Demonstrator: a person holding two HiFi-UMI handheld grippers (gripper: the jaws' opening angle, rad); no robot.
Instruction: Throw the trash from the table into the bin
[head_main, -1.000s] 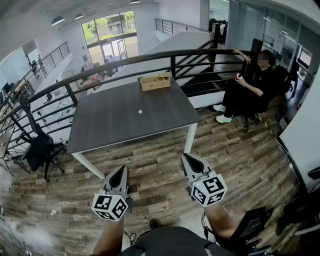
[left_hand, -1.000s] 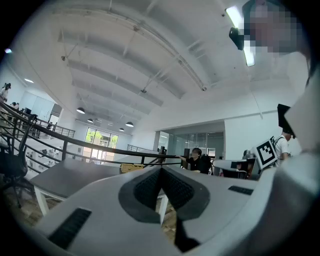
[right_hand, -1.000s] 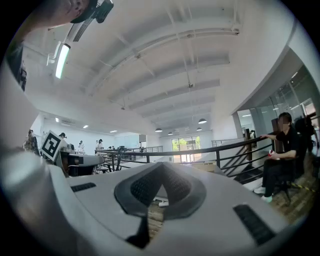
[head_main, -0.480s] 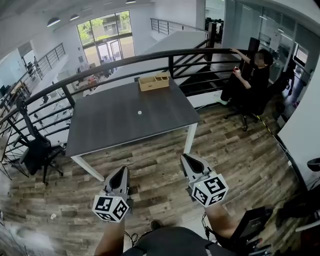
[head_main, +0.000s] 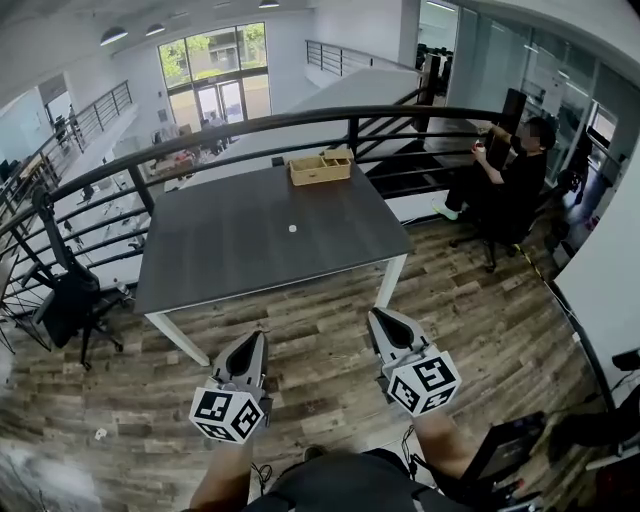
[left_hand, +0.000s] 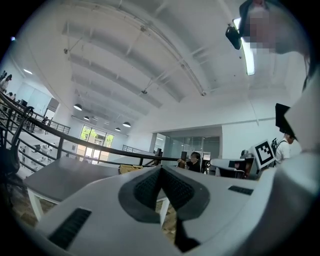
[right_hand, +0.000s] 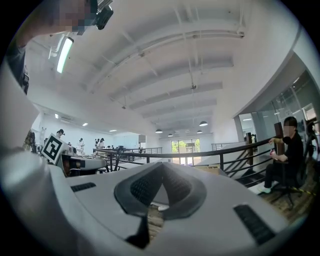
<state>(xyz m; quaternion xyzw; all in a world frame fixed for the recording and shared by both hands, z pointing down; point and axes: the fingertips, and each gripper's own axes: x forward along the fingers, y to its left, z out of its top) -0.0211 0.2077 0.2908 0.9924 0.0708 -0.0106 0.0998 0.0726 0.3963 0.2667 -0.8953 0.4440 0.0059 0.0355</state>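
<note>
- Here, the left gripper (head_main: 255, 340) is held over the plank floor (head_main: 480, 300), short of the near edge of the dark grey worktop (head_main: 220, 260) and pointing toward it
- In the left gripper view its fingers (left_hand: 146, 187) are closed, the ribbed pads meeting tip to tip
- The right gripper (head_main: 380, 316) sits beside it at much the same height, near the worktop's white front leg (head_main: 393, 282)
- In the right gripper view its fingers (right_hand: 144, 186) are likewise shut, pad against pad
- The trash, 1 small white scrap (head_main: 292, 229), lies alone near the middle of the worktop, well apart from both grippers
- A shallow wooden box (head_main: 320, 167) (split into compartments) stands at the worktop's far edge, just before the black railing (head_main: 200, 135)
- A black office chair (head_main: 62, 300) stands off the worktop's left end
- A person in dark clothes (head_main: 510, 175) sits beyond the right end, by the railing
</note>
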